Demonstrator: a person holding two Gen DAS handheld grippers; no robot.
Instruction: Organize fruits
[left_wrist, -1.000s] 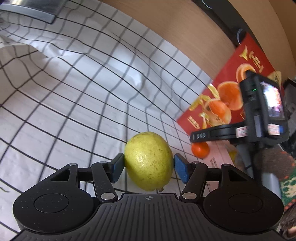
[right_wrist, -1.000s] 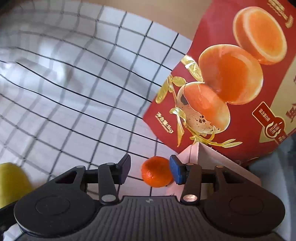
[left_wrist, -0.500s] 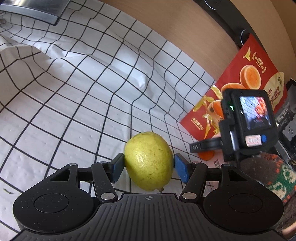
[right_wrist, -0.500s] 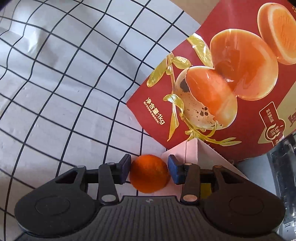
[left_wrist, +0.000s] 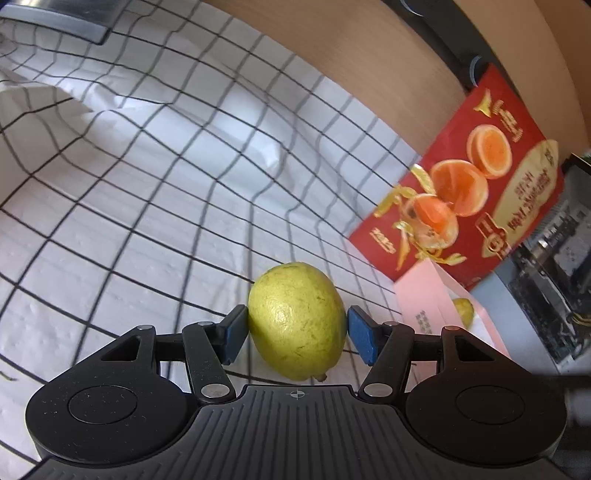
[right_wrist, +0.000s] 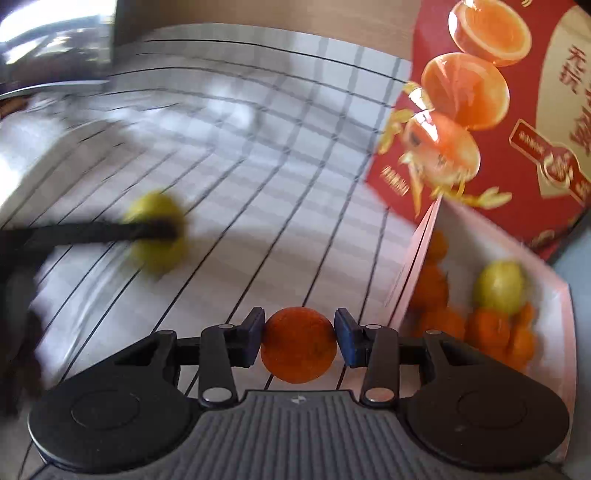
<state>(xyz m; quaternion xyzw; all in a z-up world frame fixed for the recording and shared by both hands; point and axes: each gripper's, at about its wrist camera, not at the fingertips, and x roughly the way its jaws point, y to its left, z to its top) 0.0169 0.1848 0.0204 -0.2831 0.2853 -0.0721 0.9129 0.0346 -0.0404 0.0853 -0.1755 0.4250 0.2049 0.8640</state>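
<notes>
A large yellow-green fruit (left_wrist: 297, 321) sits between the blue pads of my left gripper (left_wrist: 293, 332), which is shut on it just over the checked cloth (left_wrist: 147, 206). My right gripper (right_wrist: 299, 341) is shut on a small orange (right_wrist: 299, 350), held clear above the cloth. To its right is an open pink box (right_wrist: 413, 266) holding several oranges (right_wrist: 487, 328) and a yellow fruit (right_wrist: 500, 286). The right wrist view also shows, blurred at the left, the left gripper's fingers (right_wrist: 110, 230) around the yellow-green fruit (right_wrist: 157, 258).
A red carton (left_wrist: 461, 206) printed with orange halves stands behind the pink box (left_wrist: 428, 295), against a wooden wall. A shiny metal object (right_wrist: 55, 44) lies at the far left of the cloth. Dark equipment (left_wrist: 554, 251) sits at the right edge.
The right gripper closed on the small orange, lifted it off the cloth and swung back, so the box's inside now shows. It left the left wrist view. The left gripper stayed put.
</notes>
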